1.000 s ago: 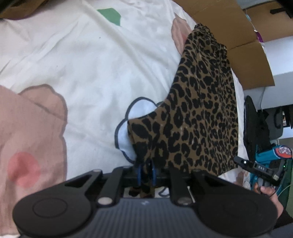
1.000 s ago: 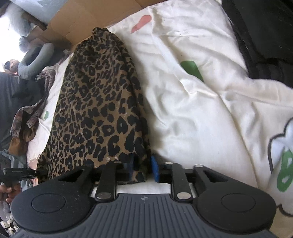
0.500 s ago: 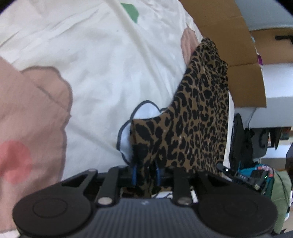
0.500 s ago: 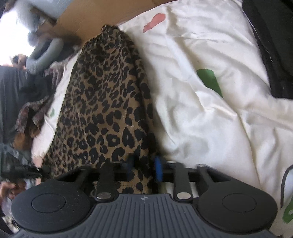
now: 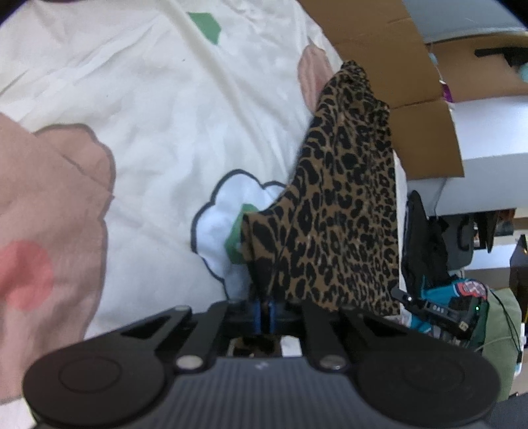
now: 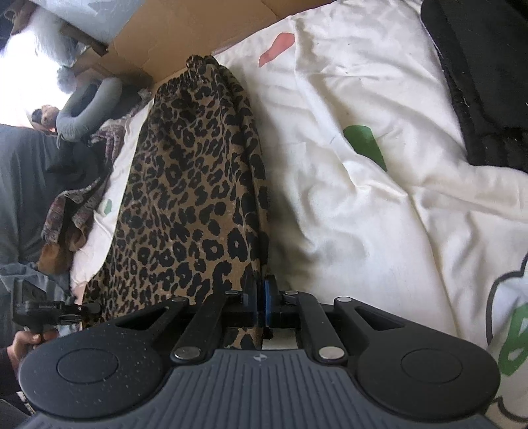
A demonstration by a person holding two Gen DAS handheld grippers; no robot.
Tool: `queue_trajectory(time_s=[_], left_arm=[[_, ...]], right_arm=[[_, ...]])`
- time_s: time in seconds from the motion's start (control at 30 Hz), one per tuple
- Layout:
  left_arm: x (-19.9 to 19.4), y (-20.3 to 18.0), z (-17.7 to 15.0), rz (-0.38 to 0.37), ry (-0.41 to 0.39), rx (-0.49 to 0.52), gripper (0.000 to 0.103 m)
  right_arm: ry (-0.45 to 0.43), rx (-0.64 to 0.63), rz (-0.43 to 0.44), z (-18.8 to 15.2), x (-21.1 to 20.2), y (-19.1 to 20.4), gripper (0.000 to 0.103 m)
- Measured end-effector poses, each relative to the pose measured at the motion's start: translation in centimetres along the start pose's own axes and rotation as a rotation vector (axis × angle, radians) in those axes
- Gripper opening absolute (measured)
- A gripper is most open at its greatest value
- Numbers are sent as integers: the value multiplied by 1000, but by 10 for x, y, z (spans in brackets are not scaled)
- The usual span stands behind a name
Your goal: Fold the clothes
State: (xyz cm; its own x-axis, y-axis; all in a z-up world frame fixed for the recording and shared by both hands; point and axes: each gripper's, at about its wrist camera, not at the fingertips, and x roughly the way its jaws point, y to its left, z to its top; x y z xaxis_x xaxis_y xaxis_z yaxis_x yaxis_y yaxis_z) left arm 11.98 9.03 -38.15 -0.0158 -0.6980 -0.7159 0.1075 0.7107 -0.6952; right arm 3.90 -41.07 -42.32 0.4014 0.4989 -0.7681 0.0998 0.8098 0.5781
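Note:
A leopard-print garment [image 5: 343,214] [image 6: 191,198] lies lengthwise on a white printed duvet [image 5: 148,115] [image 6: 346,214], its gathered end far from me. My left gripper [image 5: 263,307] is closing, and its blue pads pinch the garment's near left corner. My right gripper [image 6: 260,290] is also closing, with its pads pressed on the near right corner. The near edge is raised a little off the bed between the two. Each view shows the other gripper at its edge, the right one [image 5: 429,310] and the left one [image 6: 49,310] in a hand [image 6: 26,343].
A cardboard box [image 5: 396,66] [image 6: 184,29] stands past the garment's far end. A black garment [image 6: 478,82] lies at the duvet's far right. A pile of other clothes [image 6: 66,214] and a grey neck pillow [image 6: 89,109] sit off the bed's side.
Both pairs of jaws have drawn together on the garment's near corners. The near left corner has lifted and uncovered a green print beneath it.

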Motion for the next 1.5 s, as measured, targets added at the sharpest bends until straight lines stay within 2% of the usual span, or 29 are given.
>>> queue_trajectory(time_s=[0.4, 0.7, 0.87, 1.03, 1.07, 1.13, 1.2, 1.27, 1.3, 1.5], left_arm=[[-18, -3, 2, -22, 31, 26, 5], [-6, -1, 13, -29, 70, 26, 5], [9, 0, 13, 0, 81, 45, 5], [23, 9, 22, 48, 89, 30, 6], [25, 9, 23, 54, 91, 27, 6], [26, 11, 25, 68, 86, 19, 17], [24, 15, 29, 71, 81, -5, 20], [23, 19, 30, 61, 78, -27, 20], [23, 19, 30, 58, 76, -31, 21], [28, 20, 29, 30, 83, -64, 21]], right_arm=[[49, 37, 44, -1, -16, 2, 1], [70, 4, 46, 5, -28, -1, 1], [57, 14, 14, 11, -26, -12, 1], [82, 30, -18, 4, -7, -20, 2], [88, 29, -23, 3, -4, -20, 3], [98, 30, -27, 2, 0, -20, 7], [107, 18, -20, 2, 2, -19, 8], [120, -2, -5, 2, 3, -19, 22], [126, -5, -3, 2, 4, -20, 23], [145, 17, 20, 0, 11, -27, 24]])
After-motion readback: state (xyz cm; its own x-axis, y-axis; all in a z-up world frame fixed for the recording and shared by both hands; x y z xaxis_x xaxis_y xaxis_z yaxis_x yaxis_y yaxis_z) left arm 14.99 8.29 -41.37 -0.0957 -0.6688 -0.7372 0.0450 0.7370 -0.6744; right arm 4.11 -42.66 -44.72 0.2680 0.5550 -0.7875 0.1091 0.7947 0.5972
